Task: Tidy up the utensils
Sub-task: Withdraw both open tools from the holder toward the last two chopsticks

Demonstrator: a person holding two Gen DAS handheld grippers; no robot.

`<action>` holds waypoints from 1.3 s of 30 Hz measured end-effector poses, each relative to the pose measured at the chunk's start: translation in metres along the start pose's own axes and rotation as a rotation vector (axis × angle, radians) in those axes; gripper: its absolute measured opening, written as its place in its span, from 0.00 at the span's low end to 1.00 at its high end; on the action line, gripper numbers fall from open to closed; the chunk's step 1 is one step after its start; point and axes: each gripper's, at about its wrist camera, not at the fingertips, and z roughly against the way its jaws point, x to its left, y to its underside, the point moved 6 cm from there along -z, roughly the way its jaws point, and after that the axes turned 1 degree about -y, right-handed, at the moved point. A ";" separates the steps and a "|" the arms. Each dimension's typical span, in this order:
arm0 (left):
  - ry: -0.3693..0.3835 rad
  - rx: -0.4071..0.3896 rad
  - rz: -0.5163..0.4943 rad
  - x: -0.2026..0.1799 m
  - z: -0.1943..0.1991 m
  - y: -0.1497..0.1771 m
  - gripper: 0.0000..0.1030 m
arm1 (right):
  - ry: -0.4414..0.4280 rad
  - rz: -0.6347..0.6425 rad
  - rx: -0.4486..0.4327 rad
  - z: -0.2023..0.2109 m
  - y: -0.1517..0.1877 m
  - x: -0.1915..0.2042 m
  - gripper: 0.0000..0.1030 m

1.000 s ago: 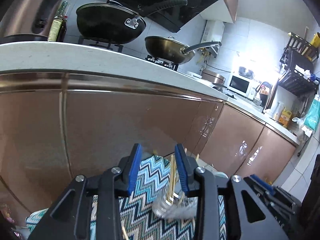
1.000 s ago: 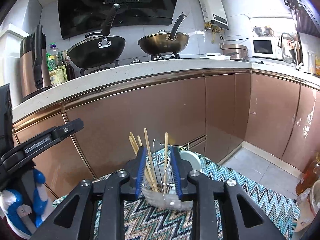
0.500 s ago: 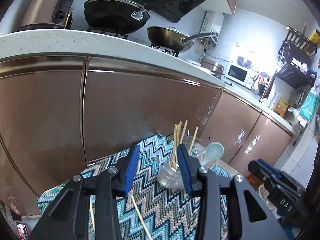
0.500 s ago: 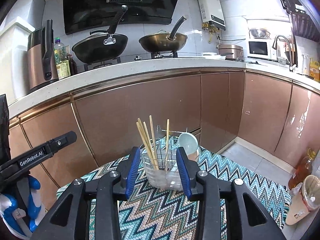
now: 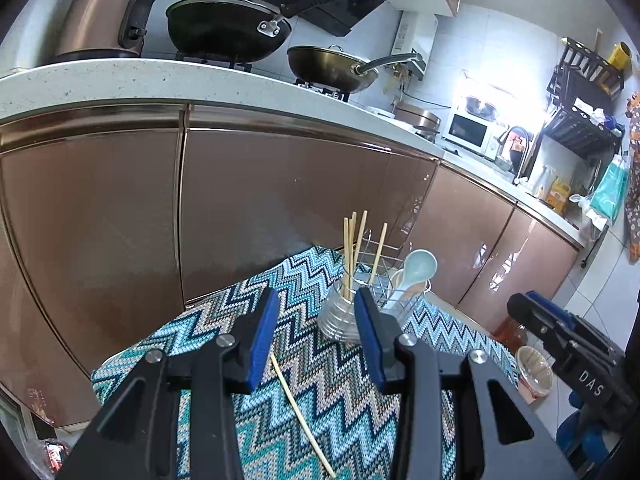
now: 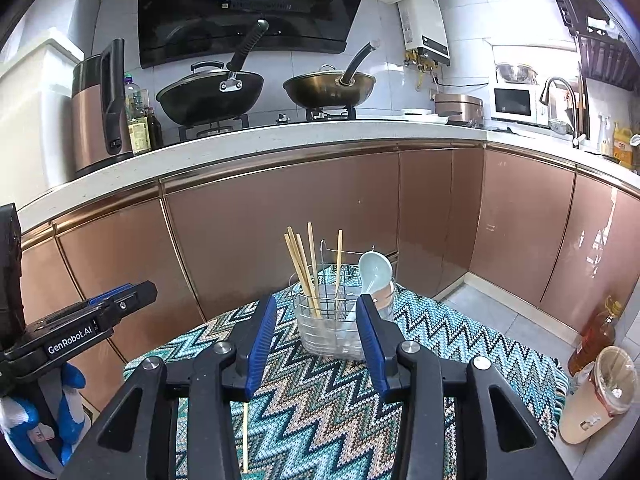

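Chopstick point(image 5: 301, 407), a single loose wooden one, lies flat on the zigzag-patterned cloth point(image 5: 340, 392) covering the tabletop; in the left wrist view its long axis runs diagonally, far end toward the holder, near end toward the camera's lower right. In the right wrist view the same stick point(image 6: 245, 436) shows as a nearly vertical line under the left finger of the right tongs point(image 6: 316, 346). Beyond it stands a clear utensil holder point(image 6: 332, 332) with a wire frame. About 5 chopsticks point(image 6: 304, 268) stand upright in its left compartment, tips leaning slightly apart, and a pale blue ceramic spoon point(image 6: 374, 274) stands bowl-up in its right side. Left tongs point(image 5: 316, 336) and right tongs are both spread, gripping nothing, each short of the holder.
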 end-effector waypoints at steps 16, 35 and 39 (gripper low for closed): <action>-0.041 0.087 0.016 0.027 0.022 0.016 0.37 | -0.018 0.035 0.042 0.021 0.013 0.015 0.40; -0.068 0.409 0.173 0.119 -0.037 0.056 0.36 | -0.139 0.111 0.326 -0.061 0.048 0.036 0.40; -0.059 0.492 0.216 0.137 -0.052 0.069 0.36 | -0.195 0.134 0.404 -0.089 0.063 0.054 0.40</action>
